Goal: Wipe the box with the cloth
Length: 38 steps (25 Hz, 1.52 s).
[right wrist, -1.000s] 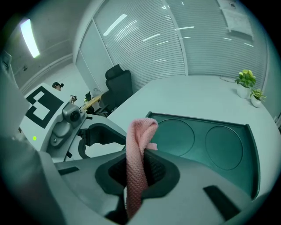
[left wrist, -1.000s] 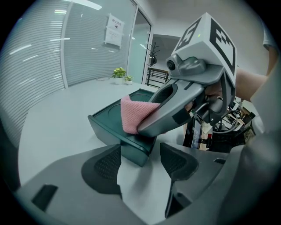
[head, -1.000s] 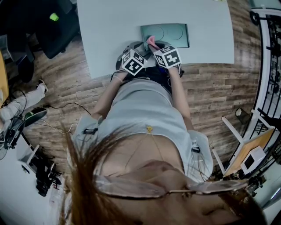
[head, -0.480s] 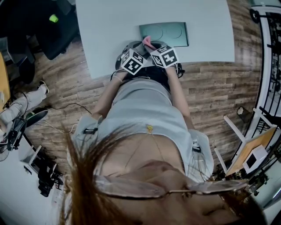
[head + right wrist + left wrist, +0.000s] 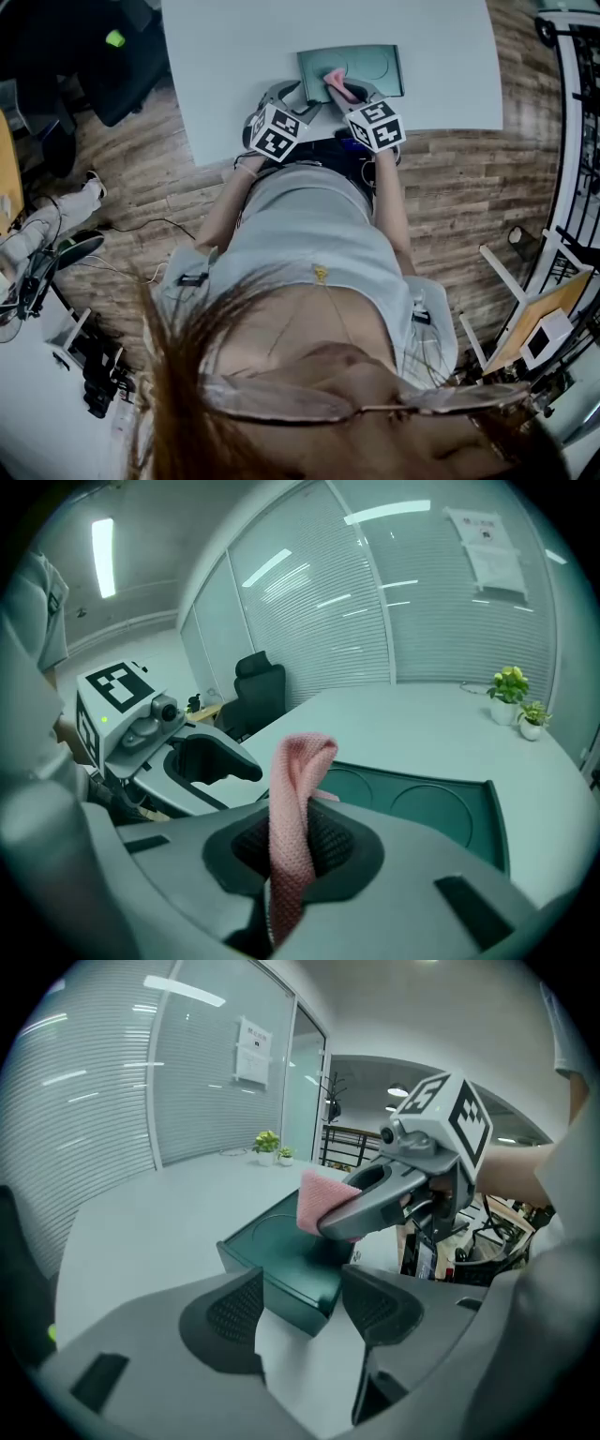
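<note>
A flat dark green box point(image 5: 366, 66) lies on the white table point(image 5: 234, 56), near its front edge. My right gripper point(image 5: 345, 91) is shut on a pink cloth point(image 5: 334, 81) and holds it over the box's near left part. In the right gripper view the cloth point(image 5: 292, 799) stands up between the pads, with the box point(image 5: 422, 803) just beyond. My left gripper point(image 5: 287, 99) is open at the box's left near corner. In the left gripper view that corner point(image 5: 298, 1279) shows between the open jaws, with the cloth point(image 5: 321, 1202) and the right gripper point(image 5: 389, 1194) above the box.
The person's arms and body fill the space below the table's front edge. A black office chair point(image 5: 122, 56) stands left of the table. Two small potted plants point(image 5: 516, 700) sit at the table's far side. Wooden floor surrounds the table.
The right gripper has moved forward and right with the cloth, from the box's near left edge onto its top. The left gripper has shifted slightly left.
</note>
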{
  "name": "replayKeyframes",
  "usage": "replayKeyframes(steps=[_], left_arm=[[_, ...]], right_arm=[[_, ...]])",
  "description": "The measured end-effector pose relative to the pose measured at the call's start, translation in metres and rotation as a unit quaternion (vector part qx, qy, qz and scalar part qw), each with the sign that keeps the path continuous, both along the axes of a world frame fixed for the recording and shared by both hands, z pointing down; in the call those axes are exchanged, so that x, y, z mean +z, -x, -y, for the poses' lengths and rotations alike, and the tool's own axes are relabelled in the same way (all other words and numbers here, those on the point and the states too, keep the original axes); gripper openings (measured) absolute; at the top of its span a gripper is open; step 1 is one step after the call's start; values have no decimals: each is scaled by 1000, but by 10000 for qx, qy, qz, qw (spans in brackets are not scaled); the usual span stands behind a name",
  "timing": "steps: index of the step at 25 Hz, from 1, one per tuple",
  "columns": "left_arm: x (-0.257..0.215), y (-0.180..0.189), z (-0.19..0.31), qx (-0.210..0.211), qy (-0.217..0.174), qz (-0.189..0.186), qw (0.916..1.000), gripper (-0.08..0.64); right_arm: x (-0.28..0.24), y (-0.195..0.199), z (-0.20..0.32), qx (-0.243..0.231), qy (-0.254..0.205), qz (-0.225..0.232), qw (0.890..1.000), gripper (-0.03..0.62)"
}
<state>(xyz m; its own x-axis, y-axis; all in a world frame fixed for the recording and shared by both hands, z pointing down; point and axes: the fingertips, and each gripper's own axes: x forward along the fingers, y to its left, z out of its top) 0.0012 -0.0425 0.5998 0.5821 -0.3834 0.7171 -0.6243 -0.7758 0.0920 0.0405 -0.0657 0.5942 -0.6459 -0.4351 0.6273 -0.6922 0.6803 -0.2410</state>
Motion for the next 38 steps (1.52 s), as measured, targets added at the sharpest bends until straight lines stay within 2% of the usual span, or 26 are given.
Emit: replayKeyframes(steps=[2, 6, 9, 12, 23, 26, 31, 34, 38], left_arm=[[-10, -2, 4, -74, -73, -212, 9997, 271], [-30, -6, 11, -222, -278, -597, 9976, 189], [-44, -10, 14, -291, -443, -837, 9951, 114], [-58, -16, 16, -339, -570, -1067, 9921, 51], [-125, -28, 19, -161, -1051, -1876, 9765, 37], [-141, -27, 20, -133, -1240, -1957, 9727, 35], [-167, -29, 20, -96, -1447, -2125, 9663, 34], [-176, -30, 17, -88, -1523, -2249, 9624, 34], [-180, -33, 17, -43, -1543, -2277, 9614, 34]], right_arm=[[-4, -12, 3, 85, -168, -61, 9998, 39], [-7, -36, 6, 424, -357, -221, 9982, 38], [-17, -50, 8, 731, -513, -139, 9959, 38], [-33, -55, 6, 835, -782, 29, 9934, 38], [-114, -48, 4, 894, -2023, 744, 9724, 38], [-135, -43, 2, 815, -2215, 908, 9675, 37], [-176, -39, -1, 753, -2583, 1398, 9529, 38], [-187, -35, -4, 709, -2682, 1466, 9495, 38], [-192, -32, -6, 710, -2703, 1539, 9477, 37]])
